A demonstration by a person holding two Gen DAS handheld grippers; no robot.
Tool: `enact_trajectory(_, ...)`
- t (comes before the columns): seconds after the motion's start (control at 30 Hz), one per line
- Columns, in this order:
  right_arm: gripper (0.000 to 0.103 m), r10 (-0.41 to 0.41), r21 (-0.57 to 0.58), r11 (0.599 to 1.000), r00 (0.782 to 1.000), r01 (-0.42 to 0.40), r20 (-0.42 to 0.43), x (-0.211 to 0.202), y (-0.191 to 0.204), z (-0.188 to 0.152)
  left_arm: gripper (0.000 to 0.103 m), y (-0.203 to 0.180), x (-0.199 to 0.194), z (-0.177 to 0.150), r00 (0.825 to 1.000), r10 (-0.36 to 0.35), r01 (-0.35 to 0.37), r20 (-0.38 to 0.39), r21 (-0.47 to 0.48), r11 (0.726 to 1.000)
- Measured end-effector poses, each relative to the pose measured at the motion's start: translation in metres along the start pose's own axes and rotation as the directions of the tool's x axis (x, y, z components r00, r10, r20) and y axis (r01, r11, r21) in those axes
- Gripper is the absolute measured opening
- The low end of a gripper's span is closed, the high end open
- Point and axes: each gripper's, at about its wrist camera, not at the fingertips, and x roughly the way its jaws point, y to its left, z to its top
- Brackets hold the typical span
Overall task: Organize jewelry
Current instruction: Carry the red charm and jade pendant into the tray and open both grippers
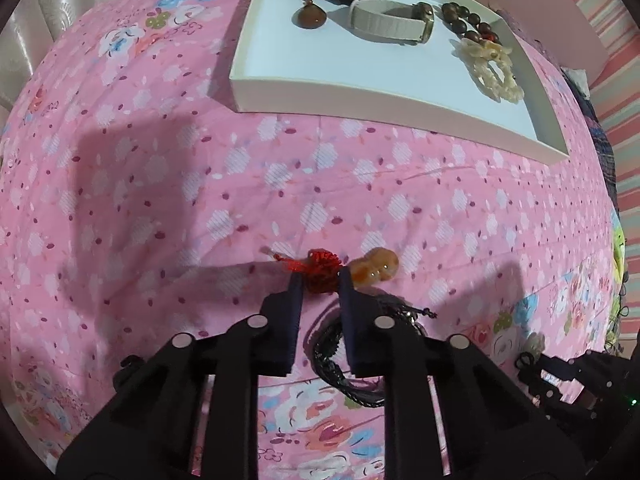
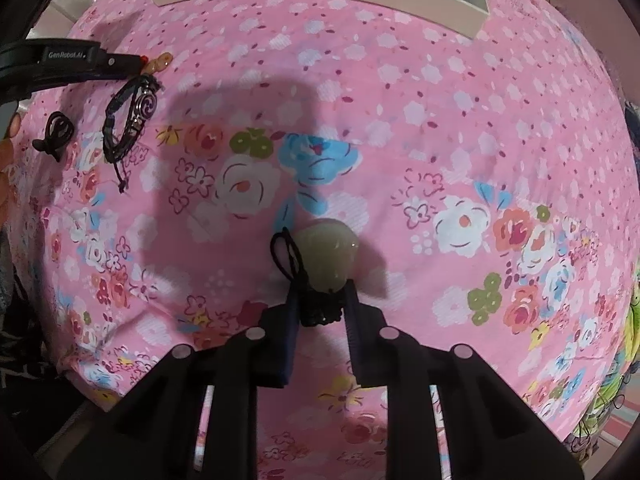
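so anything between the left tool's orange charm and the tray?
Nothing visible. The left tool grips the red knot of the orange charm, and only bare pink sheet lies between it and the white tray's near wall.

Open pink bedspread (image 1: 160, 184) toward the tray (image 1: 360, 96) — only black bracelet (image 2: 128, 120) leftward.

I read both views from fisheye cameras mounted behind the fingers, looking forward and down along them at the pink floral bedspread (image 1: 140, 184) from close range. The left wrist view faces the white tray (image 1: 320, 92), seen almost whole at 12 to 1 o'clock. The right wrist view catches only that tray's near edge (image 2: 320, 0) at 12 o'clock. Shared: bedspread, tray, and the black braided bracelet (image 2: 124, 120) at 10 o'clock.
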Motion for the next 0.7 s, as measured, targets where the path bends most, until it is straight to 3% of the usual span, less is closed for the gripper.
enact_trajectory(0.27, 0.020, -0.025, 0.015, 1.000, 0.998, 0.025, 0.052, -0.007, 0.001, 0.016, 0.004, -0.009, -0.001, -0.003, 1.000, 0.007, -0.007, 0.021, 0.025, 1.000)
enact_trajectory(0.7, 0.020, -0.039, 0.067, 0.997, 0.980, 0.027, 0.194, -0.044, -0.012, 0.058, 0.003, -0.016, -0.035, -0.001, 0.991, 0.016, -0.027, 0.133, 0.082, 0.996)
